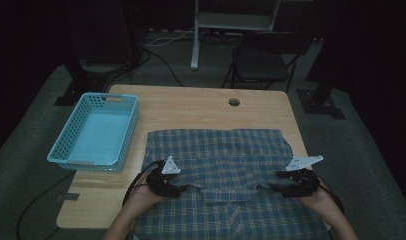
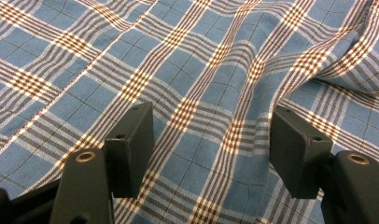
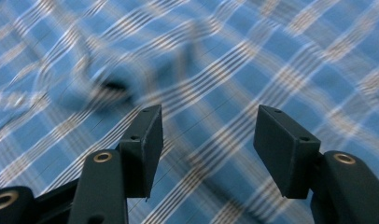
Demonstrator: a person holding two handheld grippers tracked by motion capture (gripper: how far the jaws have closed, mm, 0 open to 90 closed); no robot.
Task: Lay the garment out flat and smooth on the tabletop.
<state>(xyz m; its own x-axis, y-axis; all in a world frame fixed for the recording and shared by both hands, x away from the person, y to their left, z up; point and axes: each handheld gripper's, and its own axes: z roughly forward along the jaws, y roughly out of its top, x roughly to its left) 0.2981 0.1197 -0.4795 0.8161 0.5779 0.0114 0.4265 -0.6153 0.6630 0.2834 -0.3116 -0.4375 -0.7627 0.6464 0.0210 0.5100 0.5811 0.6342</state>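
A blue plaid shirt [image 1: 226, 170] lies spread over the near half of the wooden table [image 1: 191, 107], its lower part hanging over the front edge. My left gripper [image 1: 183, 189] rests on the shirt's left side, pointing right. My right gripper [image 1: 273, 188] rests on its right side, pointing left. In the left gripper view the jaws of my left gripper [image 2: 211, 135] stand wide apart over the plaid cloth [image 2: 201, 65], with nothing pinched. The right gripper [image 3: 206, 135] is open too, just above blurred cloth with a raised fold [image 3: 108, 81] ahead.
A light blue perforated basket [image 1: 94, 131], empty, sits at the table's left edge. A round cable hole [image 1: 234, 102] is near the far edge. A dark chair [image 1: 263, 60] and a white frame leg [image 1: 195, 35] stand beyond the table.
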